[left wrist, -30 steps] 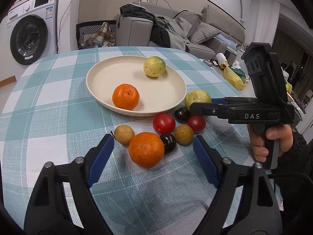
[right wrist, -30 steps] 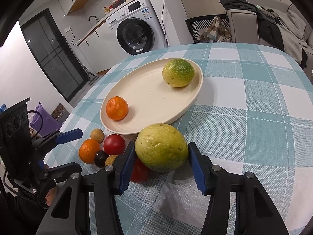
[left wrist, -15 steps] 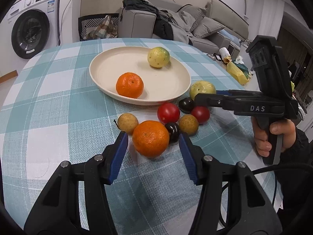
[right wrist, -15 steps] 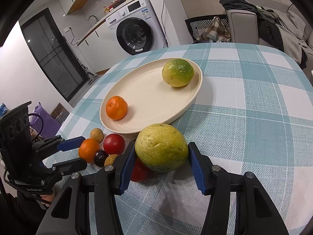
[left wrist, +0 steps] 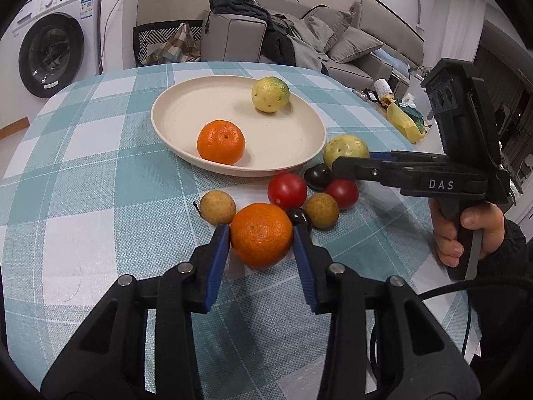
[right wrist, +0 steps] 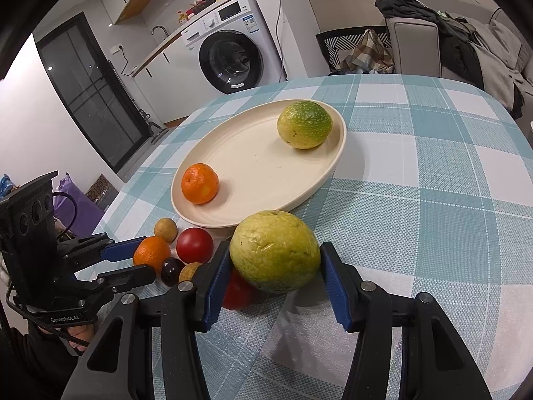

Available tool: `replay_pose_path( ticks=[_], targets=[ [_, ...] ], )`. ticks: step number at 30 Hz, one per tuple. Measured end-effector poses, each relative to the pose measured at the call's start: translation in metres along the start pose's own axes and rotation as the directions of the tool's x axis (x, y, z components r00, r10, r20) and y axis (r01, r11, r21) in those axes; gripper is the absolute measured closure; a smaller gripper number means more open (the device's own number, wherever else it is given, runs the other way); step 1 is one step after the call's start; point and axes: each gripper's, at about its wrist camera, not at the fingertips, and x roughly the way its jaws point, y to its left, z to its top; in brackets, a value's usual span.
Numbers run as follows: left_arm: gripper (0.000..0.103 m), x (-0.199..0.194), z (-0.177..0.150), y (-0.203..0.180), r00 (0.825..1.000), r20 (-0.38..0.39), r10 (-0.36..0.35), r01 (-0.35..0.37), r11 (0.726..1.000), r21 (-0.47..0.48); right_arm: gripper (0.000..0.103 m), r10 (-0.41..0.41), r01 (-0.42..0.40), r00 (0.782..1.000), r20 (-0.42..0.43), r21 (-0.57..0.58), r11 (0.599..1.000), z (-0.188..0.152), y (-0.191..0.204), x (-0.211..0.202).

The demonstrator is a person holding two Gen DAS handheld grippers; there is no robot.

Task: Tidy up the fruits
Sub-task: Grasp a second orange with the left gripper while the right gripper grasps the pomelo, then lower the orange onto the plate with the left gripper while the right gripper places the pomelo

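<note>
An orange [left wrist: 261,235] lies on the checked tablecloth. My left gripper [left wrist: 261,233] is closing its jaws on it, and both blue pads touch its sides. In the right wrist view the same left gripper [right wrist: 146,256] flanks that orange [right wrist: 151,254]. My right gripper [right wrist: 274,253] is shut on a large yellow-green fruit [right wrist: 274,250] next to the rim of the cream plate [right wrist: 253,166]. The plate [left wrist: 180,123] holds a second orange [left wrist: 220,141] and a second yellow-green fruit [left wrist: 269,95].
Small fruits crowd the cloth between the two grippers: red tomatoes [left wrist: 287,190], dark round ones [left wrist: 318,176] and brown ones [left wrist: 218,207]. A hand [left wrist: 466,233] holds the right gripper's handle. A yellow packet [left wrist: 403,121] lies near the table's right edge.
The left jaws have narrowed from wide apart until the pads meet the orange. The right gripper and its fruit have not moved.
</note>
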Motion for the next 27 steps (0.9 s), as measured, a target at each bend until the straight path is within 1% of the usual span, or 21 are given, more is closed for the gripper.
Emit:
replay_pose_path(
  ticks=[6,14,18,22,27],
  targets=[
    [0.067,-0.004,0.001,0.003,1.000,0.029,-0.009,0.010,1.000,-0.015,0.049,-0.002,0.002,1.000,0.003,-0.005,1.000,0.000,0.000,-0.001],
    [0.067,-0.010,0.003,0.004,0.998,0.070,-0.005,0.006,1.000,-0.014,0.049,-0.011,0.012,0.999,0.041,-0.029,0.999,0.000,0.005,-0.008],
    [0.067,-0.016,0.005,0.005,0.994,0.112,0.014,-0.013,1.000,-0.013,0.049,-0.011,0.013,0.998,0.064,-0.026,1.000,0.002,0.005,-0.013],
    [0.067,-0.019,0.009,0.007,0.990,0.134,0.031,-0.028,0.999,-0.024,0.049,-0.008,0.011,0.996,0.088,-0.036,0.999,0.002,0.008,-0.018],
    [0.067,-0.022,0.016,0.003,0.984,0.167,0.064,-0.063,0.998,-0.010,0.049,0.002,0.004,0.993,0.121,-0.052,0.999,0.003,0.011,-0.022]
  ],
)
